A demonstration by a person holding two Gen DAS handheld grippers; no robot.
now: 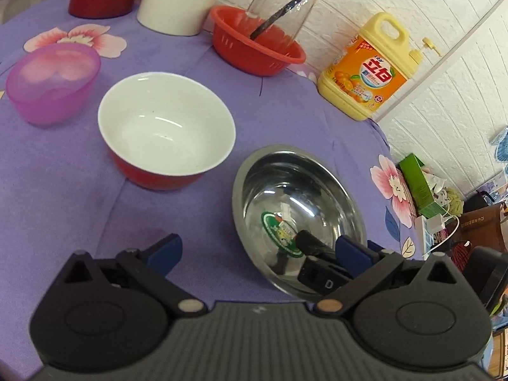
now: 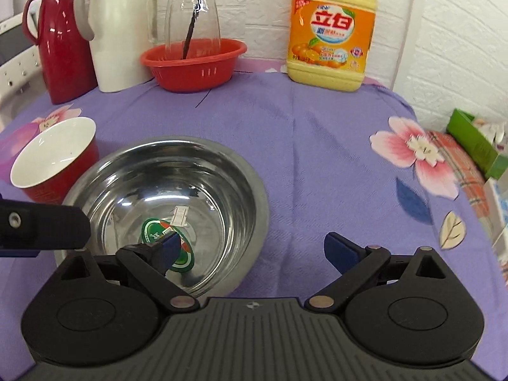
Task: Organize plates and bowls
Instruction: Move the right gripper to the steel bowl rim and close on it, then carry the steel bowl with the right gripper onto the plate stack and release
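Note:
A steel bowl (image 1: 285,190) (image 2: 165,174) with a green sticker inside sits on the purple flowered cloth (image 2: 317,146). My right gripper (image 2: 255,249) is open astride the bowl's near right rim: its left fingertip hangs inside the bowl, the right one over the cloth. My left gripper (image 1: 258,250) is open too, its right finger (image 2: 41,228) at the bowl's left rim. Left of the steel bowl stands a red bowl with a white inside (image 1: 165,123) (image 2: 50,152). A pink translucent bowl (image 1: 50,82) is further left. All three bowls are empty.
Along the back wall stand a red flask (image 2: 63,41), a white flask (image 2: 117,31), a red basket (image 2: 193,60) holding a glass jug, and a yellow detergent bottle (image 2: 330,31). A green box (image 2: 473,139) lies past the table's right edge.

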